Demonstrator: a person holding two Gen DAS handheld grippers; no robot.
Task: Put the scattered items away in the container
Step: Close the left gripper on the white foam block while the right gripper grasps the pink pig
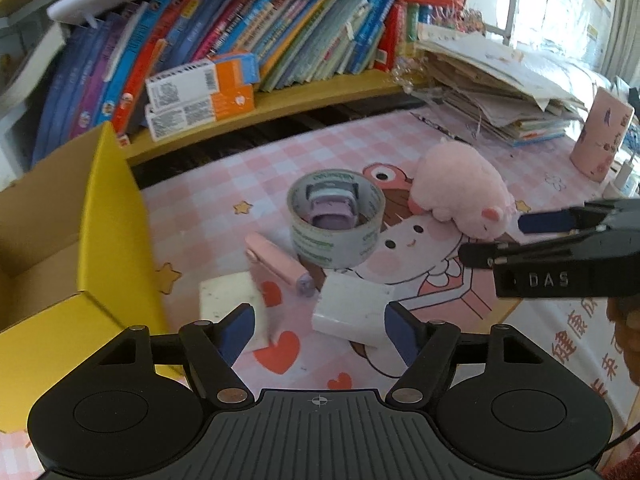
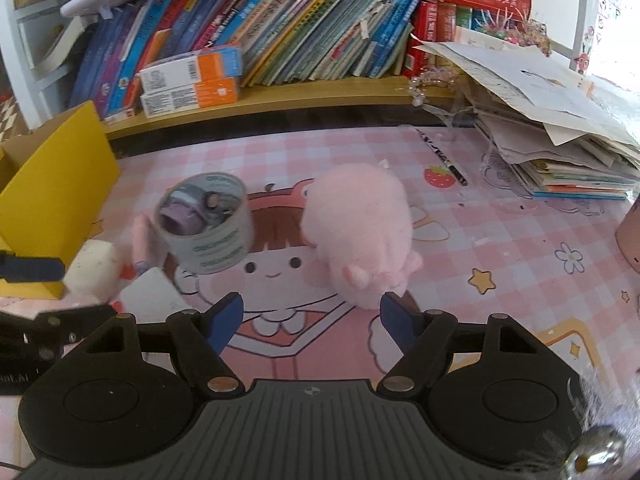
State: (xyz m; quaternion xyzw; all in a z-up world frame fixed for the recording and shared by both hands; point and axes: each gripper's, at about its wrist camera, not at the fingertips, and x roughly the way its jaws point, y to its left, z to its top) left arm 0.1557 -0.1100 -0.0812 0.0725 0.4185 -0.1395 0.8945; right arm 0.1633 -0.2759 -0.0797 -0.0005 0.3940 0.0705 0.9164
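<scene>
A yellow cardboard box (image 1: 108, 216) stands open at the left; it also shows in the right wrist view (image 2: 52, 184). A tape roll (image 1: 336, 220) (image 2: 206, 222) holds a small purple item (image 1: 334, 210). A pink marker (image 1: 276, 262), a cream eraser block (image 1: 234, 306) (image 2: 94, 268) and a white block (image 1: 352, 308) (image 2: 150, 294) lie near it. A pink plush pig (image 1: 464, 188) (image 2: 360, 228) lies to the right. My left gripper (image 1: 320, 328) is open and empty just before the two blocks. My right gripper (image 2: 312, 320) (image 1: 504, 240) is open and empty, close in front of the plush.
A bookshelf (image 2: 280, 92) full of books runs along the back, with boxes (image 1: 192, 100) on it. A paper stack (image 2: 560, 140) fills the back right. A pink cup (image 1: 600, 136) stands at the right. A pencil (image 2: 442, 156) lies on the pink mat (image 2: 500, 240).
</scene>
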